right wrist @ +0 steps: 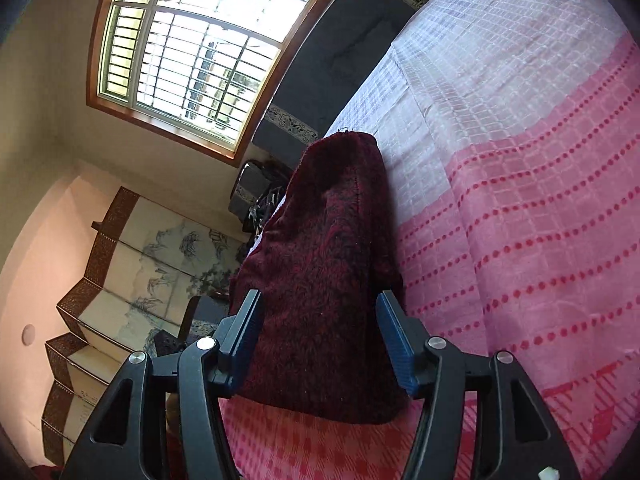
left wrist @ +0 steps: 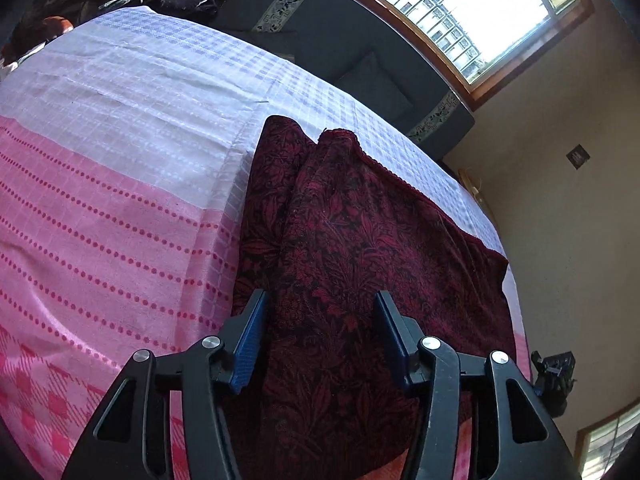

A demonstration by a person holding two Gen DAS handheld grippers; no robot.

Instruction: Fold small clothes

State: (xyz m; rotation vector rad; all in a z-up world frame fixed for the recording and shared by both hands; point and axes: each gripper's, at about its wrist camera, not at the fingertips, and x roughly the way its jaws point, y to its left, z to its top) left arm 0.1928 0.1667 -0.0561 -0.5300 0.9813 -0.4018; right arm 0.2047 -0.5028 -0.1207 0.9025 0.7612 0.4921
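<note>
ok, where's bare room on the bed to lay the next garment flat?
Free: the white checked sheet and the pink dotted band beside the dark red floral cloth. Crowded: the bed's edge strip under that cloth, where both claws, left and right, stand open.

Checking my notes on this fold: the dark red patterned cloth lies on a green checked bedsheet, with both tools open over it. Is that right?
Not quite: the bedsheet is pink and white, not green, as the left wrist view shows. The rest holds: the dark red patterned cloth lies on it, and the left tool and right tool both stand open over it.
</note>
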